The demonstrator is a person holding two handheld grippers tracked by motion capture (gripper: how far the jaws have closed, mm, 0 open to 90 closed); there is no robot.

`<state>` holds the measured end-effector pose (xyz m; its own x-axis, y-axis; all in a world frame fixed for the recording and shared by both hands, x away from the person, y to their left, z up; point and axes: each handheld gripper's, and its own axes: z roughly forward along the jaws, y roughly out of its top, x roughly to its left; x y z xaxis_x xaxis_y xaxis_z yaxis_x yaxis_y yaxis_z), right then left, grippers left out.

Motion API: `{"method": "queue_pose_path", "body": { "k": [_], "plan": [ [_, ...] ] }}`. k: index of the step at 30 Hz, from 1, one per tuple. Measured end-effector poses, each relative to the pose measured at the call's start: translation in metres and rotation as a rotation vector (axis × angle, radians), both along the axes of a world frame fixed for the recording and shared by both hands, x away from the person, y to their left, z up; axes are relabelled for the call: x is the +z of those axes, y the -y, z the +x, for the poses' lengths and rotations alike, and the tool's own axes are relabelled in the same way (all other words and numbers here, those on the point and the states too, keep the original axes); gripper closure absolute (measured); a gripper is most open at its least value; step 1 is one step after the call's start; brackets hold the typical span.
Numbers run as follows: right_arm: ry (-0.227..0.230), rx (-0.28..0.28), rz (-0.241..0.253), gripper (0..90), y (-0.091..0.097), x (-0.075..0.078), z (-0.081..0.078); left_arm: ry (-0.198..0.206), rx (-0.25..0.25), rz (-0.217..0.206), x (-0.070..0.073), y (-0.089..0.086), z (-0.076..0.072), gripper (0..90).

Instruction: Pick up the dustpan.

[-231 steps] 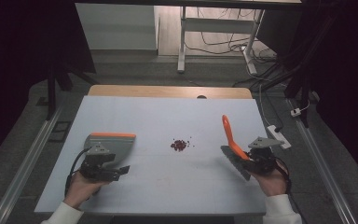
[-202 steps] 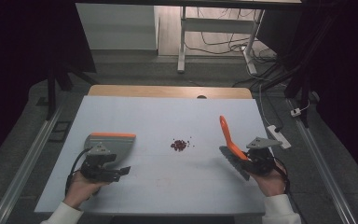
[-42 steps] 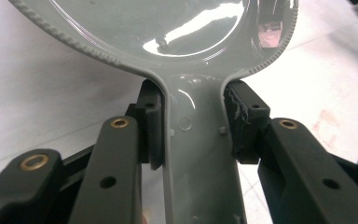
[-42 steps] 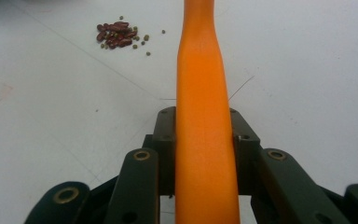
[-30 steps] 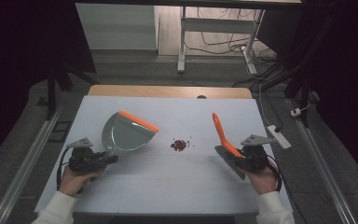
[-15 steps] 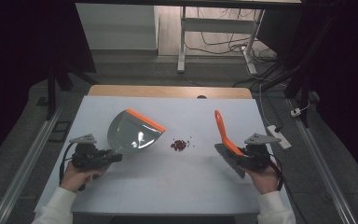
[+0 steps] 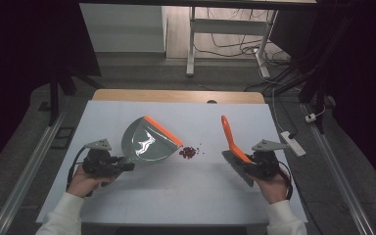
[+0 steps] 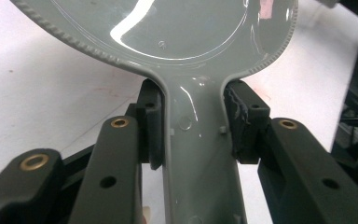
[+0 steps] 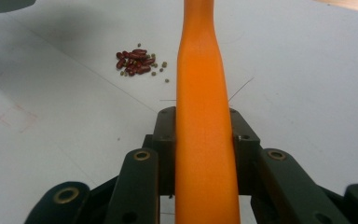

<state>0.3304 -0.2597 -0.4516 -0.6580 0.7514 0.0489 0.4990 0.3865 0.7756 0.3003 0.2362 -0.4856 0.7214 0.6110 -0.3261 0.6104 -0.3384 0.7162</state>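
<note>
The beans [image 7: 189,152] lie in a small heap on the table [image 7: 176,196], just beside the dustpan's [image 7: 147,142] orange lip. The left gripper [image 7: 122,166] clamps the dustpan's handle; the right gripper [image 7: 245,164] clamps the brush [image 7: 230,139], right of the beans.

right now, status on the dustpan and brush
Left gripper shut on dustpan handle, pan tilted beside the beans. Right gripper shut on brush handle. Nothing between brush and beans.
</note>
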Motion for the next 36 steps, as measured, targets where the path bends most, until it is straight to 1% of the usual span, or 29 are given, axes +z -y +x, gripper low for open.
{"method": "queue_pose_path", "body": {
  "k": [2,3,6,7,8,9,10,12,14,15,16,17,18,19,20,21,22,23,24,25,27,31,32,34,36],
  "plan": [
    [-0.002,-0.004,-0.006,70.1,-0.006,-0.001,0.004,-0.003,-0.008,0.004,0.000,0.001,0.000,61.2],
    [0.000,0.001,-0.011,70.1,-0.009,-0.001,0.006,-0.007,-0.031,0.028,-0.001,0.002,0.001,61.2],
    [0.003,0.006,-0.011,70.1,-0.015,-0.001,0.010,-0.014,-0.046,0.042,-0.002,0.003,0.001,61.2],
    [0.007,0.011,-0.013,70.1,-0.020,-0.001,0.013,-0.016,-0.057,0.054,-0.002,0.004,0.000,61.2],
    [0.008,0.018,-0.017,70.1,-0.022,0.000,0.014,-0.016,-0.073,0.079,-0.002,0.005,-0.002,61.2],
    [0.010,0.024,-0.019,70.1,-0.024,0.000,0.015,-0.021,-0.083,0.089,-0.002,0.006,-0.003,61.2],
    [0.009,0.027,-0.009,70.1,-0.025,0.001,0.016,-0.021,-0.083,0.089,-0.002,0.006,-0.003,61.2],
    [0.009,0.031,0.006,70.1,-0.029,0.001,0.020,-0.034,-0.118,0.111,-0.005,0.013,-0.004,61.2],
    [0.013,0.029,-0.010,70.1,-0.034,0.001,0.025,-0.039,-0.142,0.132,-0.006,0.019,-0.005,61.2],
    [0.014,0.030,-0.017,70.1,-0.037,0.000,0.028,-0.039,-0.142,0.132,-0.006,0.019,-0.005,61.2],
    [0.014,0.030,-0.017,70.1,-0.037,0.000,0.028,-0.041,-0.153,0.136,-0.007,0.021,-0.006,61.2],
    [0.020,0.034,-0.034,70.1,-0.042,0.000,0.033,-0.039,-0.166,0.139,-0.007,0.024,-0.008,61.2],
    [0.021,0.035,-0.033,70.1,-0.044,0.000,0.036,-0.039,-0.166,0.139,-0.007,0.024,-0.008,61.2],
    [0.023,0.037,-0.033,70.1,-0.046,-0.001,0.038,-0.041,-0.180,0.141,-0.008,0.026,-0.008,61.2],
    [0.023,0.038,-0.035,70.1,-0.048,-0.001,0.040,-0.041,-0.180,0.141,-0.008,0.026,-0.008,61.2],
    [0.024,0.036,-0.039,70.1,-0.051,-0.001,0.042,-0.055,-0.184,0.151,-0.010,0.029,-0.007,61.2],
    [0.029,0.037,-0.046,70.1,-0.054,-0.001,0.045,-0.055,-0.184,0.151,-0.010,0.029,-0.007,61.2],
    [0.035,0.039,-0.052,70.1,-0.056,-0.001,0.047,-0.059,-0.185,0.155,-0.011,0.029,-0.007,61.2],
    [0.038,0.040,-0.057,70.1,-0.059,-0.001,0.050,-0.073,-0.187,0.161,-0.013,0.030,-0.006,61.2],
    [0.041,0.041,-0.058,70.1,-0.061,-0.001,0.053,-0.073,-0.187,0.161,-0.013,0.030,-0.006,61.2],
    [0.047,0.040,-0.054,70.1,-0.066,-0.001,0.059,-0.086,-0.191,0.163,-0.015,0.032,-0.006,61.2],
    [0.044,0.044,-0.046,70.1,-0.074,-0.002,0.070,-0.100,-0.201,0.178,-0.018,0.034,-0.006,61.2],
    [0.042,0.047,-0.038,70.1,-0.075,-0.002,0.072,-0.110,-0.200,0.182,-0.019,0.035,-0.005,61.2],
    [0.036,0.047,-0.026,70.1,-0.077,-0.003,0.075,-0.114,-0.199,0.183,-0.020,0.036,-0.005,61.2],
    [0.038,0.050,-0.038,70.1,-0.079,-0.005,0.077,-0.124,-0.198,0.187,-0.023,0.037,-0.002,61.2]
  ]
}}
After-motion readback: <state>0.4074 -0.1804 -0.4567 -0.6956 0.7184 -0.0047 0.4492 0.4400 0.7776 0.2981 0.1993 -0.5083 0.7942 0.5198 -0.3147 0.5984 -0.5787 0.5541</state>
